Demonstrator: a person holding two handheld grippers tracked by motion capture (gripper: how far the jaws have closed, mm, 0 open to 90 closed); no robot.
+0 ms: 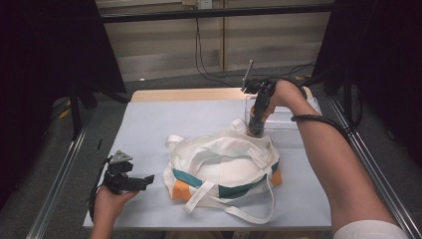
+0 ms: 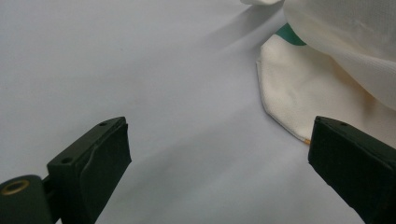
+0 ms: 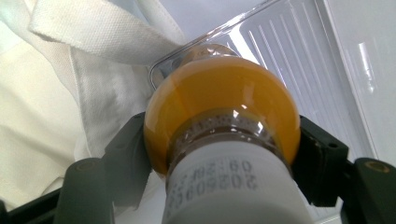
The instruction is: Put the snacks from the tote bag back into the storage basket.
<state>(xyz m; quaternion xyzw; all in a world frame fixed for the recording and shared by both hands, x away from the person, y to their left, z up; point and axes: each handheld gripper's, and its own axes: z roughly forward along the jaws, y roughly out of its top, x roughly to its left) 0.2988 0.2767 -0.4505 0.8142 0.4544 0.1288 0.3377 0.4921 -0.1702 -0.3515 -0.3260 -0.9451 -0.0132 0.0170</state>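
Table edge [image 1: 199, 94]; bottle [image 3: 219, 107] beside tray [image 3: 299, 56].

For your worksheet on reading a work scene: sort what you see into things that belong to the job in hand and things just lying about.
In the job:
- orange bottle, clamped in the right gripper
- cloth bag
- clear tray

Lying about:
- left gripper, open, idle
- cables on the floor

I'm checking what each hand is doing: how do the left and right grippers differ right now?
The left gripper stands open with nothing between its jaws; the right gripper is shut on an orange bottle. The left lies low on the table beside the bag; the right points down by the clear tray behind the bag. Both are black, two-jawed, hand-held.
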